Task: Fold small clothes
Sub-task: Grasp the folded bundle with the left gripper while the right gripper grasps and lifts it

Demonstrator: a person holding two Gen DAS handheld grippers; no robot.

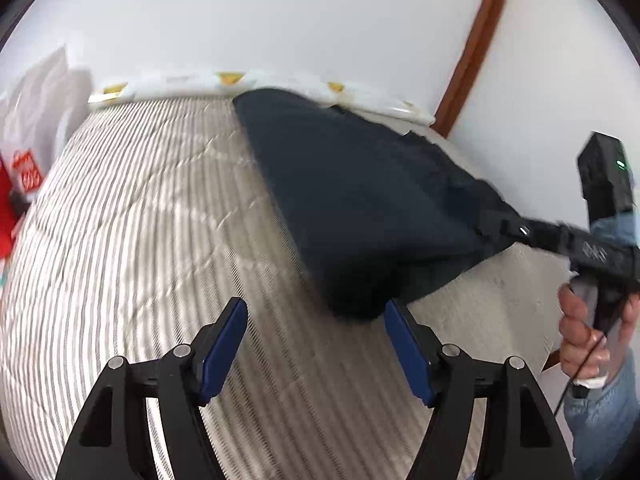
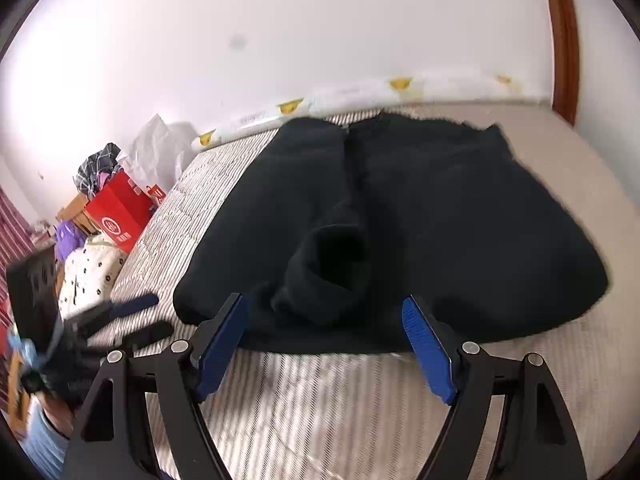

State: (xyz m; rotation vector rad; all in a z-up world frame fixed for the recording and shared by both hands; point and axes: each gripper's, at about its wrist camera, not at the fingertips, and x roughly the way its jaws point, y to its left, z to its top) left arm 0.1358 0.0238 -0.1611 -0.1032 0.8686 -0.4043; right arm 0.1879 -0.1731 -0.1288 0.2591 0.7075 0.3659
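Both tongs, left and right, gape empty; pinch dark navy knit garment hem squarely, lift evenly.

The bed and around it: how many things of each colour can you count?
Black: 1, sweater
Red: 1, box
Purple: 1, bag
White with dots: 1, garment
Blue-padded: 2, left claw, right claw
Total: 6

White wall, brown wooden door frame, striped quilted mattress, daylight.
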